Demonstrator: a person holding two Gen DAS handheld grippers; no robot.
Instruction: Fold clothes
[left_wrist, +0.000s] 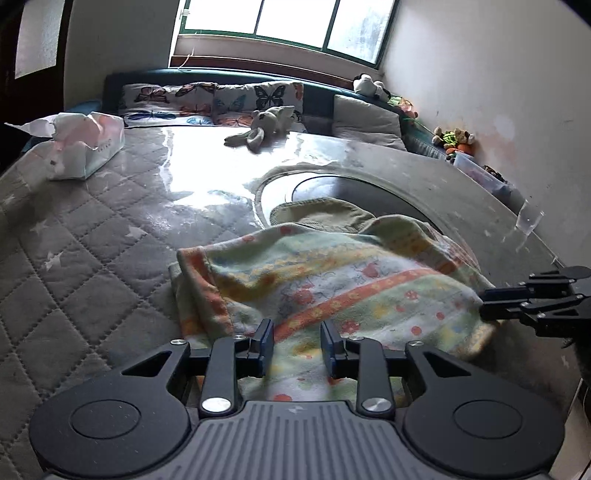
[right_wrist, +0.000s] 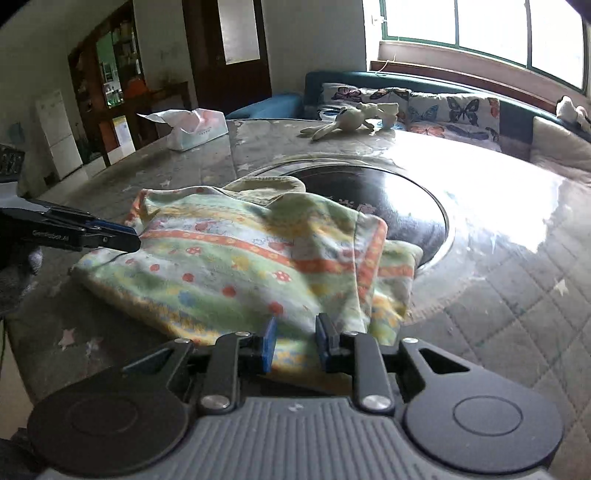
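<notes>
Lying bunched on the surface (left_wrist: 110, 229), right ahead of both tongs: the cloth (left_wrist: 332, 273). Left tongs (left_wrist: 297, 349) standing apart over its near edge. Right tongs (right_wrist: 295, 341) standing apart too. Next, probably: pinching matching corners, lifting together, keeping edges even.

The towel (left_wrist: 332, 280) is pale green with orange stripes (red mushroom dots scattered throughout).

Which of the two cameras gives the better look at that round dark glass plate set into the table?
The right wrist view. There the round dark glass plate shows most of its glossy surface and rim, with only its near left part hidden by the colourful patterned cloth. In the left wrist view the plate is a thin sliver behind the cloth.
</notes>
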